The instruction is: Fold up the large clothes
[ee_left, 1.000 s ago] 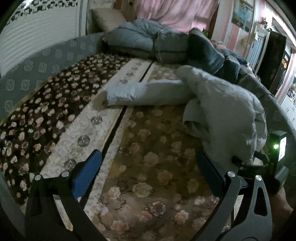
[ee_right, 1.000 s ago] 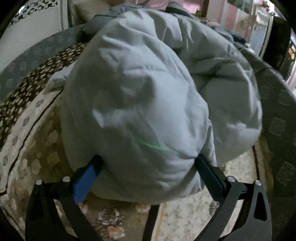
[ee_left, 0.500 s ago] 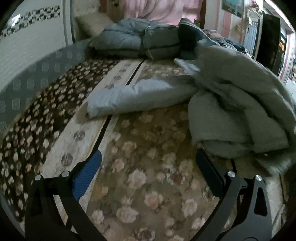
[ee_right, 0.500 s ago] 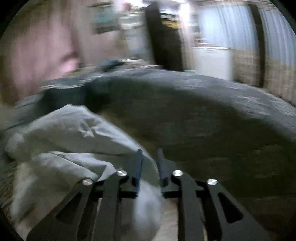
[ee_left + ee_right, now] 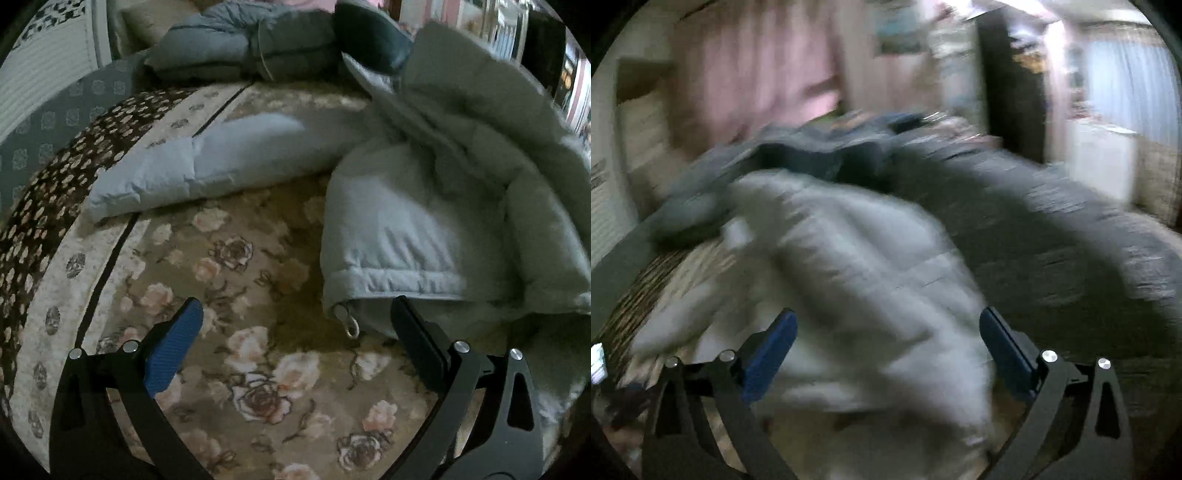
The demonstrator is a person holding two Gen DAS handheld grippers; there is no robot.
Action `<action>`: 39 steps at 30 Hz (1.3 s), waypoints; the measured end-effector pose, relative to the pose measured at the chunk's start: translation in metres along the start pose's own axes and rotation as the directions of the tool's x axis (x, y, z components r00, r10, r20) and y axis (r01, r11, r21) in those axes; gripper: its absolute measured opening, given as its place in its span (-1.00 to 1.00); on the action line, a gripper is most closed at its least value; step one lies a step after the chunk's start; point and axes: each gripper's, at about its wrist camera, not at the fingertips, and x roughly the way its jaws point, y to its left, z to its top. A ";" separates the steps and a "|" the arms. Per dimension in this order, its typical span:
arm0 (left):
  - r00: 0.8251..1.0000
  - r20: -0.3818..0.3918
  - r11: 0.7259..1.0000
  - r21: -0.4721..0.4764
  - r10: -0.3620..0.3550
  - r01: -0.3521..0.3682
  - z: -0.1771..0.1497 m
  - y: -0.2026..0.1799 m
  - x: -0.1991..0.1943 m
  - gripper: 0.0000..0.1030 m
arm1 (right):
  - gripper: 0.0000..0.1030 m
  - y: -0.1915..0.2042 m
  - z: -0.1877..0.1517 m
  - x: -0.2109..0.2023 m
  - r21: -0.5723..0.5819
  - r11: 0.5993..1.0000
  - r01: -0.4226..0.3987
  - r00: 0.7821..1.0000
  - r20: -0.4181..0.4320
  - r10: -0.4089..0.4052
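A pale grey-blue padded jacket (image 5: pixel 436 177) lies bunched on the flowered bed cover (image 5: pixel 236 280), with one sleeve (image 5: pixel 207 162) stretched out to the left. Its hem and a metal zipper pull (image 5: pixel 351 325) hang at the near edge. My left gripper (image 5: pixel 295 328) is open and empty, just in front of the hem, with the zipper pull between the fingers. In the blurred right wrist view the jacket (image 5: pixel 857 288) fills the middle. My right gripper (image 5: pixel 886 339) is open just above it, holding nothing.
Folded dark blue-grey quilts (image 5: pixel 251 48) are stacked at the head of the bed. A grey patterned bed border (image 5: pixel 55 122) runs along the left. A dark blanket (image 5: pixel 1052 258) covers the bed's right side. A dark cabinet (image 5: pixel 1008 92) stands beyond.
My left gripper has moved closer to the jacket's hem and zipper. My right gripper was shut half a second ago and is now open; its view swung back toward the jacket.
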 end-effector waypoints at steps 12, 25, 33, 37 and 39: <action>0.997 -0.022 0.993 0.096 0.072 -0.069 -0.003 -0.010 0.052 0.94 | 0.92 0.003 -0.051 0.079 -0.097 0.995 -0.007 0.982 -0.186 -0.012; 0.999 -0.053 0.988 0.151 0.014 -0.006 0.022 -0.020 0.081 0.94 | 0.93 0.020 -0.068 0.084 -0.081 0.997 -0.007 0.977 -0.212 -0.010; 0.990 -0.135 0.985 0.158 -0.050 0.072 0.032 -0.027 0.103 0.54 | 0.94 0.044 -0.081 0.086 -0.157 0.988 0.006 0.975 -0.220 -0.041; 0.993 -0.084 0.961 0.258 -0.079 0.098 0.032 -0.042 0.077 -0.85 | 0.94 0.041 -0.086 0.086 -0.164 0.986 -0.003 0.976 -0.213 -0.033; 0.994 -0.066 0.963 0.251 -0.089 0.103 0.036 -0.036 0.064 -0.91 | 0.94 0.041 -0.092 0.089 -0.194 0.981 0.005 0.975 -0.218 -0.048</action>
